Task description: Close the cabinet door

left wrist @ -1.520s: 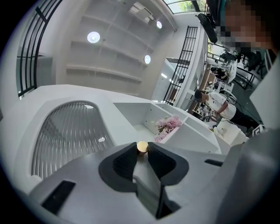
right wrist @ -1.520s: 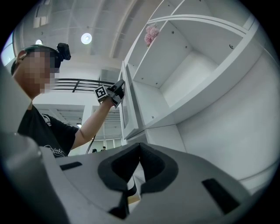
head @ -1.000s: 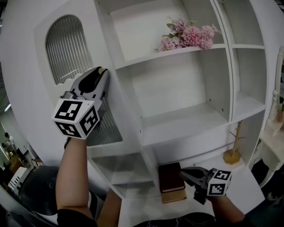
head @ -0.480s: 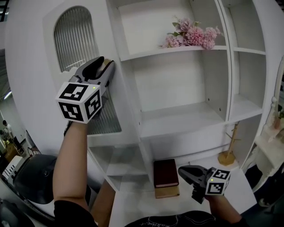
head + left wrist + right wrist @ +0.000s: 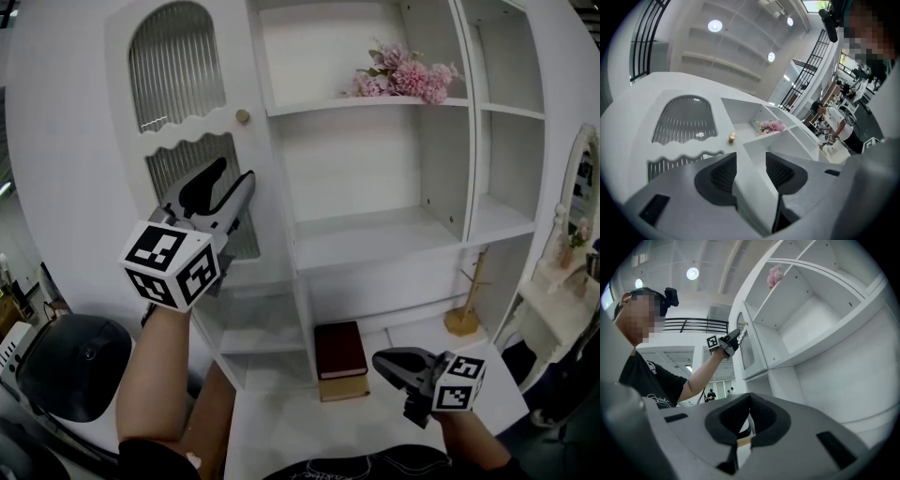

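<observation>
- At far left, cabinet door (image 5: 178, 103) looks flush or almost flush with the shelf frame. Can't tell if it's seated, so it may swing back out without a push.
- Left gripper (image 5: 236, 171) is just below knob (image 5: 243, 116), forearm raised, tilted upward. Jaws have just been opening, now wide, clamping nothing. Could snag the knob.
- Right gripper (image 5: 380, 358) is low, near right, level. Jaws closed, empty.

Head view steeply down; cabinet (image 5: 366, 169) common throughout
</observation>
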Tool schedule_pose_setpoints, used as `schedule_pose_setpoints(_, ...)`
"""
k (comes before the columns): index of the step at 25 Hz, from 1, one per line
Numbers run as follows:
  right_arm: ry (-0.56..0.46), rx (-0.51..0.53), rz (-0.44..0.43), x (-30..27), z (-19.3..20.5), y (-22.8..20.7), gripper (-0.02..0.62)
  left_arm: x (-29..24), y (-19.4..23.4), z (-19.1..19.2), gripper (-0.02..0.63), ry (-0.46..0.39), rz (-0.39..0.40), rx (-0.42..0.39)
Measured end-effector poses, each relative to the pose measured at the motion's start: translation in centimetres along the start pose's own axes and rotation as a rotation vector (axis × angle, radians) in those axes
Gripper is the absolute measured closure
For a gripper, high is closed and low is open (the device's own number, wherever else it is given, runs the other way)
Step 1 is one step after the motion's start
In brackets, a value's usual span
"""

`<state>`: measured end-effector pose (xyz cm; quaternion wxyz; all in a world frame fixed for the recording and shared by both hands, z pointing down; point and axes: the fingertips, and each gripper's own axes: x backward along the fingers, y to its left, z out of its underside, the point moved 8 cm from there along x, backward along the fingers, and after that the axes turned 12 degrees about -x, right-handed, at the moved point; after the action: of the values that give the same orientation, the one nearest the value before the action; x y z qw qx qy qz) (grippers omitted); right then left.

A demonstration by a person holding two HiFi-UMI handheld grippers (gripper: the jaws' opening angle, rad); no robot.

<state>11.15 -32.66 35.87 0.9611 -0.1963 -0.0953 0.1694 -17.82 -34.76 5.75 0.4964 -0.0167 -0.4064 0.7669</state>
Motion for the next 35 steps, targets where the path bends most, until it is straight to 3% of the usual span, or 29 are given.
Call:
schedule_pose_setpoints(3, 0.028, -0.001, 0.002, -0.3, 1.1, 1.9, 0.591, 3.3, -2.7, 1.8, 0.423, 0.021, 0.074, 0.106)
schedule_pose_setpoints(7, 0.097, 0.001, -0.006, -0.9, 2.7, 4.6, 0.591, 8.5, -7.3, 4.5, 0.425, 0.065, 0.193, 0.307)
schedule_pose_setpoints(13, 0.132, -0.010, -0.012, -1.8, 5.2, 8.5, 0.591, 16.9, -14.6, 7.7, 0.426, 0.117, 0.332, 0.664)
schedule_pose_setpoints(16, 0.133, -0.028, 0.003, -1.7, 6.6, 10.1, 0.591, 20.6, -18.8, 8.5, 0.428, 0.136, 0.406, 0.795)
schedule_pose_setpoints(20, 0.121, -0.084, 0.008, -1.3, 8.9, 12.2, 0.591, 25.3, -23.5, 9.1, 0.441, 0.176, 0.423, 0.939)
schedule_pose_setpoints(22, 0.127, -0.116, 0.034, -0.8, 10.6, 13.1, 0.591, 27.4, -25.2, 9.1, 0.486, 0.179, 0.410, 1.009)
schedule_pose_setpoints(24, 0.124, -0.159, 0.051, -0.3, 12.2, 13.7, 0.591, 29.2, -26.6, 9.2, 0.549, 0.192, 0.401, 1.005)
schedule_pose_setpoints(28, 0.102, -0.174, 0.066, 0.3, 13.9, 15.1, 0.591, 31.5, -28.3, 9.4, 0.565, 0.239, 0.378, 0.882)
schedule_pose_setpoints(30, 0.093, -0.155, 0.075, 0.4, 14.5, 15.8, 0.591, 32.5, -28.7, 9.2, 0.601, 0.246, 0.369, 0.878)
schedule_pose_setpoints(35, 0.119, -0.137, 0.097, 0.6, 16.5, 16.5, 0.591, 34.0, -29.1, 8.8, 0.601, 0.255, 0.345, 0.900)
